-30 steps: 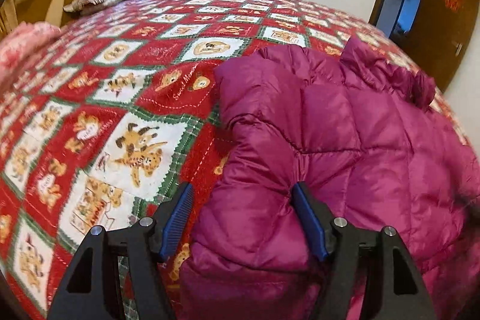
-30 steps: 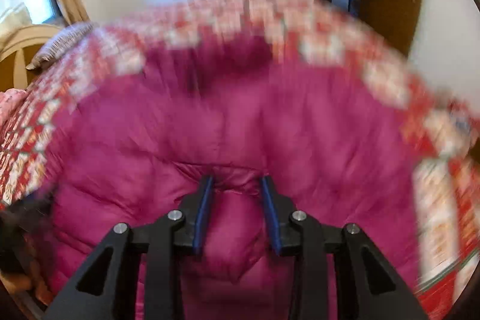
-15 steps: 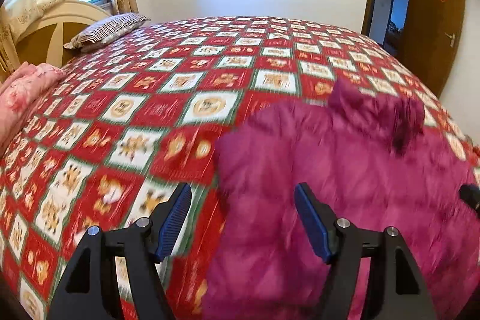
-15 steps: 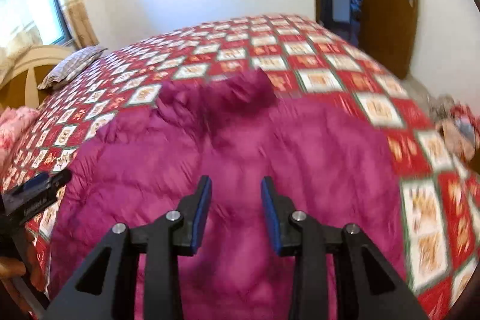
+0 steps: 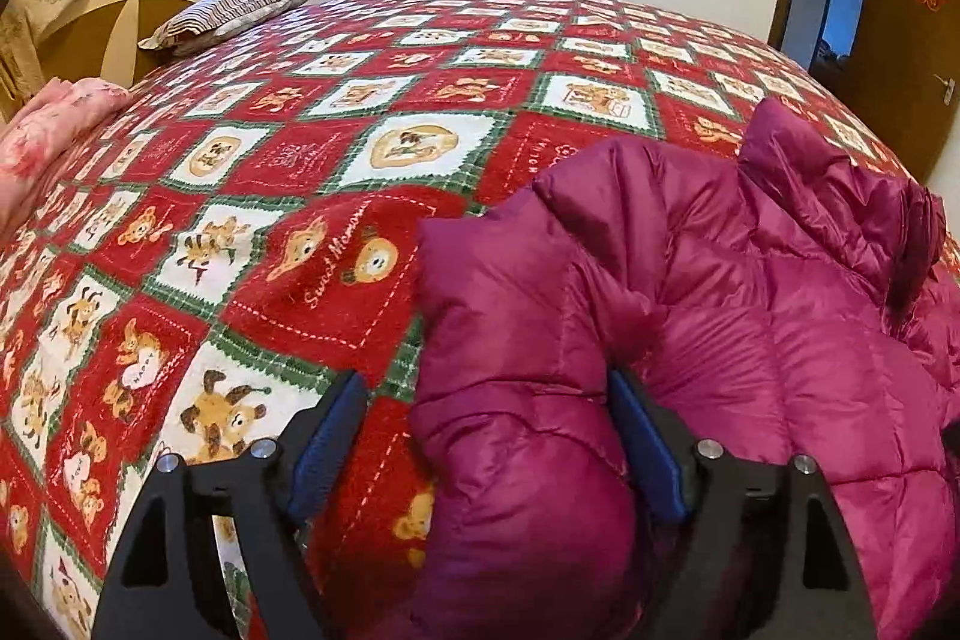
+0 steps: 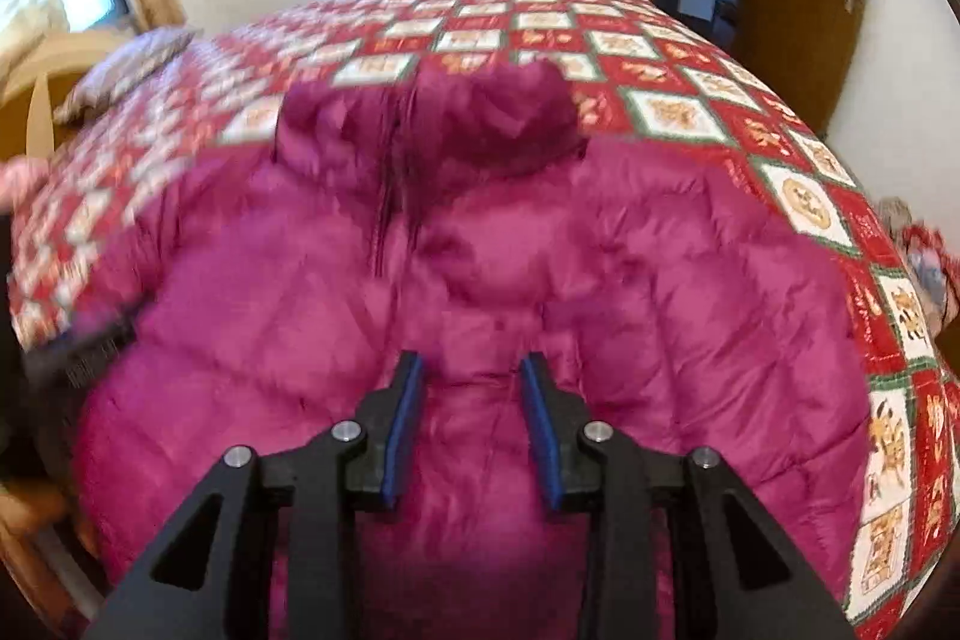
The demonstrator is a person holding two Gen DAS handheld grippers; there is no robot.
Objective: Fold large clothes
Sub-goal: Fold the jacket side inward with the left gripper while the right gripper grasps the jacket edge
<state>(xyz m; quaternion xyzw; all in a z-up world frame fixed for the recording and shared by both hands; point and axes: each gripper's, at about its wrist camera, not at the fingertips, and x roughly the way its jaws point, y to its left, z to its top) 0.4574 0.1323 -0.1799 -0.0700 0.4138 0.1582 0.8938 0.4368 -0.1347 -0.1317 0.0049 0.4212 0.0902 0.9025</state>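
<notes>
Left wrist view: the left gripper [image 5: 480, 436] has its blue-padded fingers [image 5: 645, 451] spread wide apart, straddling the folded sleeve edge of the magenta puffer jacket [image 5: 750, 328]. The right-hand finger presses against the puffy fabric; the other finger [image 5: 327, 439] is clear of the jacket, above the red patchwork bedspread [image 5: 336, 160]. Nothing is clamped. The gripper points along the bed toward the far wall, tilted slightly downward.

In the right wrist view, the right gripper [image 6: 474, 424] points over the jacket's body [image 6: 630, 292], its fingers [image 6: 540, 424] parted with a moderate gap between them. Quilted fabric fills the space behind the gap, but whether the pads touch it cannot be told; this view is blurred. The left gripper's dark body [image 6: 90, 346] shows at the jacket's left side.

The jacket lies spread front-up on the near part of the bed, nearer its right edge, collar [image 6: 456, 118] toward the far edge and a dark zipper line [image 6: 384, 220] running down the middle. Its surface is glossy and stitched into puffy panels. A striped pillow [image 5: 231, 13] sits at the far left corner by the headboard [image 5: 108, 22], and a pink quilt [image 5: 42, 130] lies along the left edge.
</notes>
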